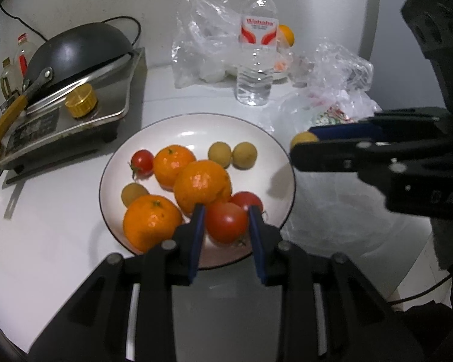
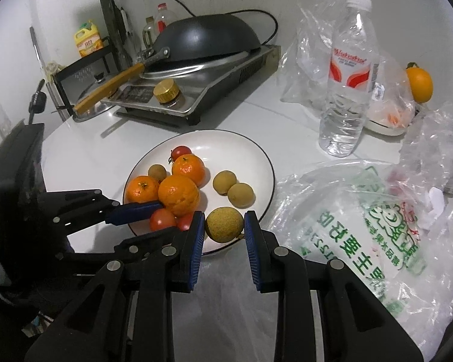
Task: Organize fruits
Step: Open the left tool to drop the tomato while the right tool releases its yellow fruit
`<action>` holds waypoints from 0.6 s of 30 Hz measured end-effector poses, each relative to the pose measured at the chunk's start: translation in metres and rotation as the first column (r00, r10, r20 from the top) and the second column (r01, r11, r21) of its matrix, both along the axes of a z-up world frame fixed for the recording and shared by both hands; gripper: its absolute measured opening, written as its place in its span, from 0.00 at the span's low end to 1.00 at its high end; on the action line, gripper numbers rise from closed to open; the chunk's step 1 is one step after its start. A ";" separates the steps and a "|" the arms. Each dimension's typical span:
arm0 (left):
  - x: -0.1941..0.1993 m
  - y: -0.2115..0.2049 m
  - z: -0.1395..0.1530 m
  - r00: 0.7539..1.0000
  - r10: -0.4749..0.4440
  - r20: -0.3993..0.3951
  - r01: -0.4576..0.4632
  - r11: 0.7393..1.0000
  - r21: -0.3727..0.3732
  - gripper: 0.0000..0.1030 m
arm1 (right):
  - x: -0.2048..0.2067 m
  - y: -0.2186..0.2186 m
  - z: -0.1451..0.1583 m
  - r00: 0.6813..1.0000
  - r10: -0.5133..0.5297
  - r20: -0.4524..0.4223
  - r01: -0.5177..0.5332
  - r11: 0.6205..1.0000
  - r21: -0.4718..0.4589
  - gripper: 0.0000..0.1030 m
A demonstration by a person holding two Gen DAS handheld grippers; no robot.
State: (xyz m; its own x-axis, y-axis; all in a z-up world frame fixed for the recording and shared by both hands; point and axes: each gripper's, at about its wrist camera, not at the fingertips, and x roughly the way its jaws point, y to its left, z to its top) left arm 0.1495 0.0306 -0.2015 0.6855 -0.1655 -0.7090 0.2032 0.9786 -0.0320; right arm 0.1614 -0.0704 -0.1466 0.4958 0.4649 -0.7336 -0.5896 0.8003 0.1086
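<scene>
My left gripper point(image 1: 226, 214) is closed on a red tomato point(image 1: 226, 221) – the blue pads press it from both sides, and it sits over the near part of the white plate point(image 1: 274, 147). My right gripper point(image 2: 224, 220) is closed on a small yellow-brown round fruit point(image 2: 224, 224), held just over the near rim of the same plate. In the left wrist view this fruit shows only as a small round tip at the end of the right fingers point(image 1: 341, 131).

On the plate lie three oranges point(image 1: 202, 185) close together, with one small tomato point(image 1: 142, 161) behind them, another tomato point(image 1: 247, 200) beside the one I hold, and three more yellow-brown fruits – two point(image 1: 244, 154) touching each other at the far side, one at the left. The plate stands on a white counter point(image 1: 45, 235). Behind it is a water bottle point(image 1: 257, 42); to the right lie clear plastic bags point(image 2: 362, 226). A black wok point(image 1: 78, 48) rests on a cooker at the left.
</scene>
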 end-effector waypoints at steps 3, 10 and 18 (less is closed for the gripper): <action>0.000 0.001 0.000 1.000 0.003 0.002 -0.003 1.000 0.013 0.30 | 0.003 0.007 -0.005 1.000 0.007 -0.007 -0.007 1.000 -0.007 0.28; -0.005 0.006 0.007 0.999 0.003 0.034 -0.003 1.000 0.008 0.33 | 0.014 0.019 -0.014 1.000 0.006 -0.029 -0.007 1.000 -0.025 0.28; -0.009 0.014 0.018 0.998 0.023 0.065 -0.021 0.999 -0.025 0.34 | 0.020 0.026 -0.020 0.999 0.018 -0.047 -0.020 0.999 -0.036 0.28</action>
State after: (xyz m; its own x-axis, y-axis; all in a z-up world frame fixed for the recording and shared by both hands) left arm 0.1401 0.0443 -0.1833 0.7338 -0.1666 -0.6586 0.1841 0.9820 -0.0433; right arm 0.1813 -0.0440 -0.1666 0.4517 0.4469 -0.7722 -0.5999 0.7927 0.1078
